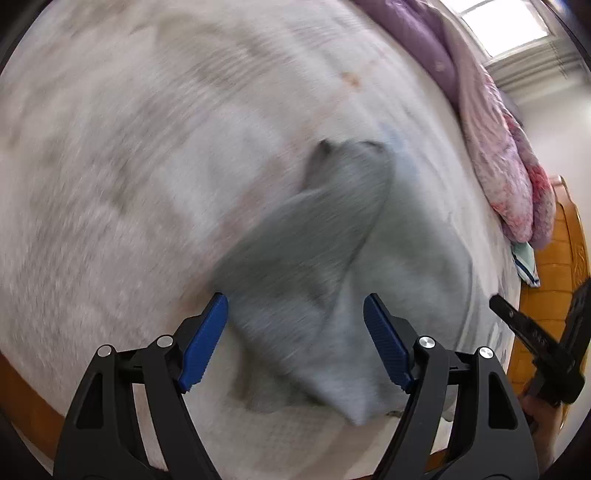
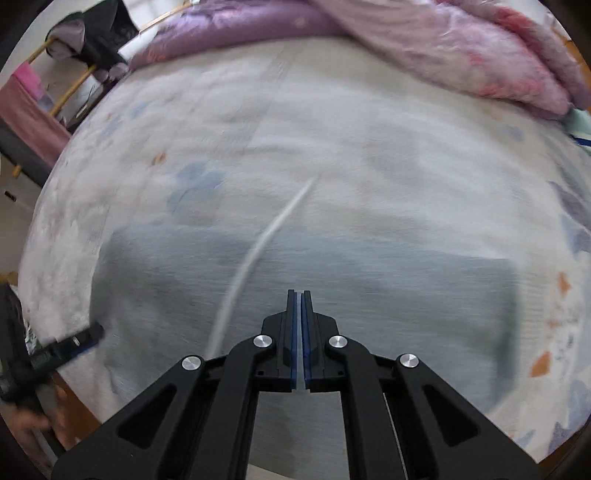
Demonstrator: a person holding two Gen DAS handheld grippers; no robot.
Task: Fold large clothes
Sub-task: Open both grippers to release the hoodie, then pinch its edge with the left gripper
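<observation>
One grey garment (image 1: 314, 266) lies on the bed (image 1: 110, 147), spread across the pale, faintly flowered sheet near the foot end. From the left wrist view it shows as a rumpled shape with one long part running up toward the middle of the mattress and a lighter, wider part beside it — the blur makes it hard to tell sleeve from body. From the right wrist view the same grey garment (image 2: 332, 295) reads as one broad flat panel, with a single pale cord or seam (image 2: 258, 251) curving across it.

Two tongs are at work. The left gripper (image 1: 295, 343) stands wide, its two blue pads (image 1: 203, 343) well apart with the cloth showing between them; nothing is pinched. The right gripper (image 2: 299, 339) has its two fingers drawn together to a thin slit above the garment, and I cannot tell whether any cloth is caught in it. Each gripper also shows at the edge of the other's view: the right gripper (image 1: 535, 332) at the right rim, the left gripper (image 2: 66, 347) at the lower left.

At the head of the bed one quilt (image 2: 443, 55) is heaped, purple and pink. One window (image 1: 506, 26) glows beyond it, and the orange wooden bed frame (image 1: 554, 266) runs alongside the mattress.
</observation>
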